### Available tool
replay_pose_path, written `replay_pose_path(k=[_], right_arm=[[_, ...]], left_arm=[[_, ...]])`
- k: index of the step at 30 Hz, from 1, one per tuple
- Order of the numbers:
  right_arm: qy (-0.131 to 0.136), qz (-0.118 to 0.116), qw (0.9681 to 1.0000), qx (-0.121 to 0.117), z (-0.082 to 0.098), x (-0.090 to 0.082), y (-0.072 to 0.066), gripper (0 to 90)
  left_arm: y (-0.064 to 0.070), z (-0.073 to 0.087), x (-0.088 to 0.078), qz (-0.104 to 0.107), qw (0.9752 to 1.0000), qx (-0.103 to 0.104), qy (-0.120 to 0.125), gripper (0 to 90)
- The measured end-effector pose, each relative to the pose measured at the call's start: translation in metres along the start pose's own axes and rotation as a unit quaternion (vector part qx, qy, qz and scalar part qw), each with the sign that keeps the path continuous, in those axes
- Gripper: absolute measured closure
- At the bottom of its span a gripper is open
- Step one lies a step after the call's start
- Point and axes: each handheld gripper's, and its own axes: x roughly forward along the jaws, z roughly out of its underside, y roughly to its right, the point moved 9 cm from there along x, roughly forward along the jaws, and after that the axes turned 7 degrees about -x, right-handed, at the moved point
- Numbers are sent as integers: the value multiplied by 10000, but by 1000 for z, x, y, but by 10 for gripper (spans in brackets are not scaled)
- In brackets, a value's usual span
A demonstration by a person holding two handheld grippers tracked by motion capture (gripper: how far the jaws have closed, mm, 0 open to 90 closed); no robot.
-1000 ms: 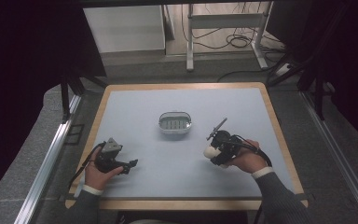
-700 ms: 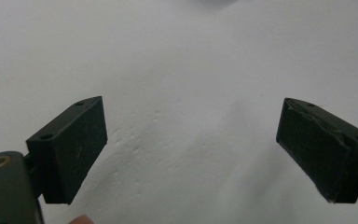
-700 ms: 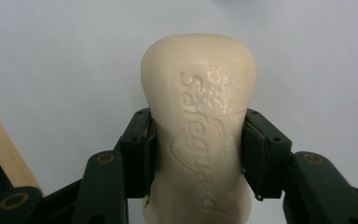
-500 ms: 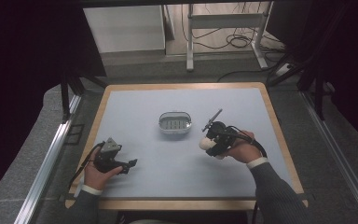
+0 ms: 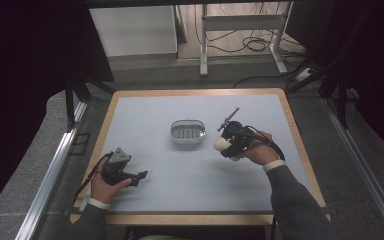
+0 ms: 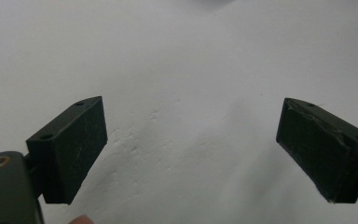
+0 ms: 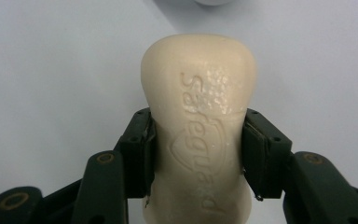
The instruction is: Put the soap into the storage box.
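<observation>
The right tool [image 7: 198, 154] is clenched on a cream, waisted bar of soap [image 7: 199, 126], held just right of the small oval metal soap dish [image 5: 187, 131] on the pale blue surface [image 5: 190, 175]. The left tool [image 6: 191, 149] is released, with nothing between its pads.

Bright counter, dark surroundings

The counter [image 5: 190, 170] is evenly lit from above with faint shadows; room edges fall to black. Both gripper views are soft, slightly grainy, without glare.
</observation>
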Motion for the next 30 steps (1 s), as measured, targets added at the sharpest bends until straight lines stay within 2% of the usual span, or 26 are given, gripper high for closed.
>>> replay_pose_path(k=[13, 16, 30], right_arm=[[94, -6, 9999, 108, -10, -1, 15, 496], [98, 58, 9999, 101, -13, -1, 19, 496], [97, 57, 9999, 27, -27, 0, 30, 496]], left_arm=[[-1, 1, 2, 6, 10000, -4, -33, 90], [0, 1, 2, 24, 10000, -19, -7, 91], [-1, 1, 1, 14, 10000, -17, 4, 91]])
